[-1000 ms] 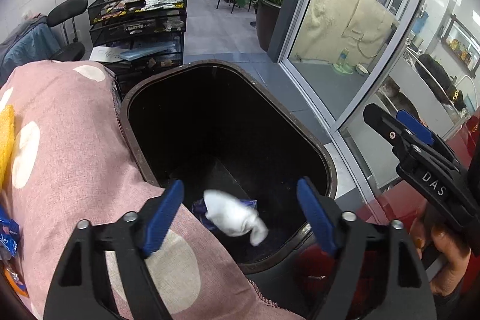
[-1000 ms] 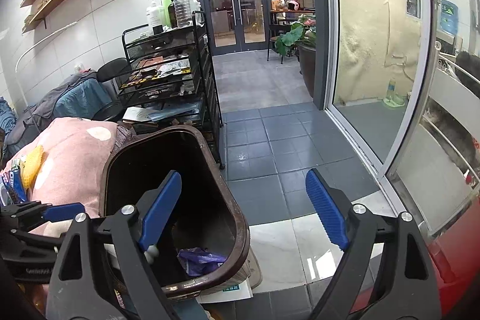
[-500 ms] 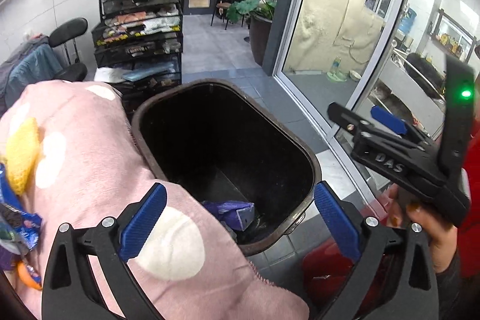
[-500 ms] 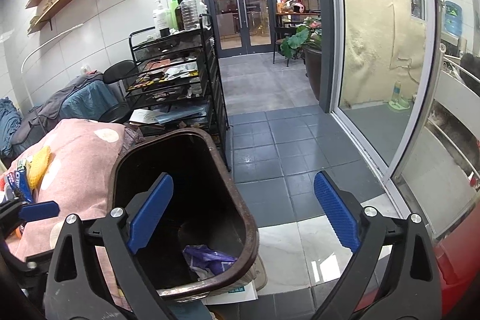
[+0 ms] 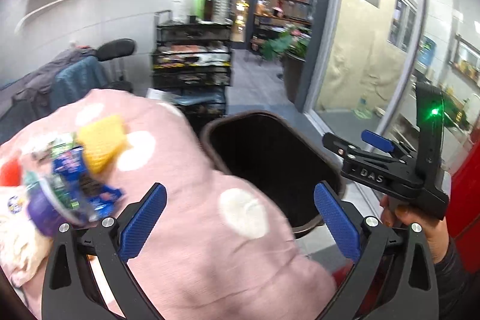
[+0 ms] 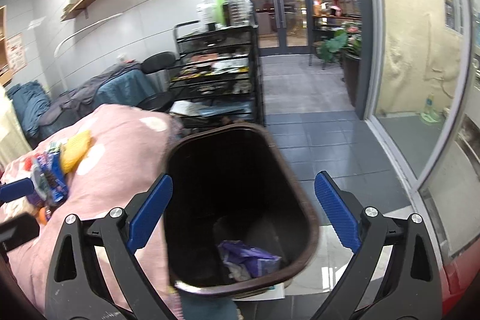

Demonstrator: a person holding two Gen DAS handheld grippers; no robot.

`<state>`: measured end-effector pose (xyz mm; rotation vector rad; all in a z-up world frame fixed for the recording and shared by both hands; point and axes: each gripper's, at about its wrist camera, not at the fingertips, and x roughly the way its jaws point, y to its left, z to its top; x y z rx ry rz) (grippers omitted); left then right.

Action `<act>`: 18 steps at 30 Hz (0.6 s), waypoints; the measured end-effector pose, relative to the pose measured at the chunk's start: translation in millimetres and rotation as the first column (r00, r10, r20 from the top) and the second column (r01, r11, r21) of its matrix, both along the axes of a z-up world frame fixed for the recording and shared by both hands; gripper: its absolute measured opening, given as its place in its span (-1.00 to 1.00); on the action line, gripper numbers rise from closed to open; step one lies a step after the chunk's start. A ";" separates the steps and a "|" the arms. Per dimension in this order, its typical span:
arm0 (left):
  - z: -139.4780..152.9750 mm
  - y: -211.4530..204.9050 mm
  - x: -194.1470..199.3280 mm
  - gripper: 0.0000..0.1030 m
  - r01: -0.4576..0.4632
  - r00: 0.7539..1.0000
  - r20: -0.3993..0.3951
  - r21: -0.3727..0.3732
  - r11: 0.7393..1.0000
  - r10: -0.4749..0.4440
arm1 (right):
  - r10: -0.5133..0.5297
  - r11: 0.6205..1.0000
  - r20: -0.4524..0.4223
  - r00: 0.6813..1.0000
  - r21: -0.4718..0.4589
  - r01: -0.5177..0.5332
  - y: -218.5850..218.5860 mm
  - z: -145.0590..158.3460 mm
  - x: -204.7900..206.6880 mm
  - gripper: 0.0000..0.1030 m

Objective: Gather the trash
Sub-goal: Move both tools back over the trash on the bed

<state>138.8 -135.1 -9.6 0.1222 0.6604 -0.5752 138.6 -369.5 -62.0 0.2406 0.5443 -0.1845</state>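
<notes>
Left tool (image 5: 238,222) swung toward wrappers (image 5: 75,188).

Trash bin (image 6: 240,200) mouth wide open, interior mostly free; only purple wrapper (image 6: 249,257) and scraps at the bottom. Pink blanket (image 5: 210,230) bulges against the bin's left rim, blocking approach from that side. Wrapper pile (image 5: 72,188) and yellow sponge (image 5: 102,140) sit on top of the blanket, free from above. Right gripper (image 5: 345,140) hovers over the bin's right rim, jaws spread. Black wire rack (image 6: 219,80) stands close behind the bin. Tiled floor (image 6: 324,146) right of the bin is passable up to the glass wall (image 6: 420,50).
</notes>
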 end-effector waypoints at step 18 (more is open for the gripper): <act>-20.9 145.0 -24.7 0.90 -0.352 0.936 0.001 0.008 0.936 0.352 | 0.437 0.899 -0.011 0.899 -0.028 -0.437 144.3 7.2 32.2 0.83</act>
